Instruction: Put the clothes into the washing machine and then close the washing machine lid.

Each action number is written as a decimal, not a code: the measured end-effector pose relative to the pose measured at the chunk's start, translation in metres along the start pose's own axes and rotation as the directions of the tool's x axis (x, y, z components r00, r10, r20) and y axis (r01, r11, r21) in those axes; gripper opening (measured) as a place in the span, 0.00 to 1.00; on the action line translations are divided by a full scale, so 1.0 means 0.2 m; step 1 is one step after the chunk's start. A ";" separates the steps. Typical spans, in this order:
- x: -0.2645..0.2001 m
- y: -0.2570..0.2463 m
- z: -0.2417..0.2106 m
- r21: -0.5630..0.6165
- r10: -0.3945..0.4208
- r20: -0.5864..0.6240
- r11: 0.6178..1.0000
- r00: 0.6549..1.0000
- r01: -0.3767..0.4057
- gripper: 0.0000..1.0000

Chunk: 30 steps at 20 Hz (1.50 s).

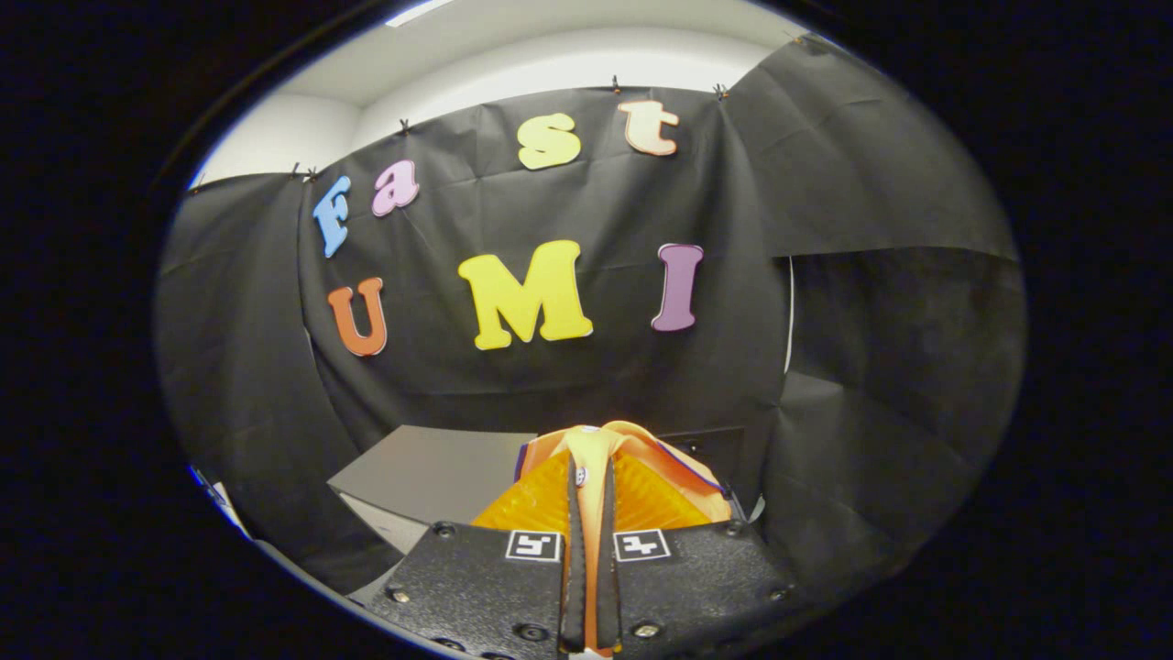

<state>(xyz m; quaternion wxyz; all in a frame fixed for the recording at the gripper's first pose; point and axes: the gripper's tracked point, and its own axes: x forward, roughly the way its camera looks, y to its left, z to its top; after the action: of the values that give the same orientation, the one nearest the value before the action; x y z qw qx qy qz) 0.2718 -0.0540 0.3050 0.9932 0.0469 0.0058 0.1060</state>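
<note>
Orange garment [641, 467], pinched in a fold between the nearly closed fingers of the gripper [591, 513] and held w/ grey washer lid [431, 472] just left of it, looks soft, light, limp, so grip bunched fabric, not an edge.

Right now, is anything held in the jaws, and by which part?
Yes: an orange garment, pinched by a bunched fold of its fabric between the nearly closed jaws of the gripper.
</note>
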 end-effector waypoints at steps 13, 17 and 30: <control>0.83 -0.45 -0.47 0.042 0.132 -0.260 0.991 0.957 -0.125 0.08; 1.04 -0.49 -0.70 0.036 0.099 -0.371 0.995 0.923 -0.092 0.08; 1.49 -0.53 -1.33 -0.026 0.012 -0.626 0.999 0.780 -0.037 0.08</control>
<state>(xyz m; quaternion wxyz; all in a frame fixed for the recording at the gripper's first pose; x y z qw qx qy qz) 0.5802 -0.0707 0.0305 0.9344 -0.0091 0.3321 0.1285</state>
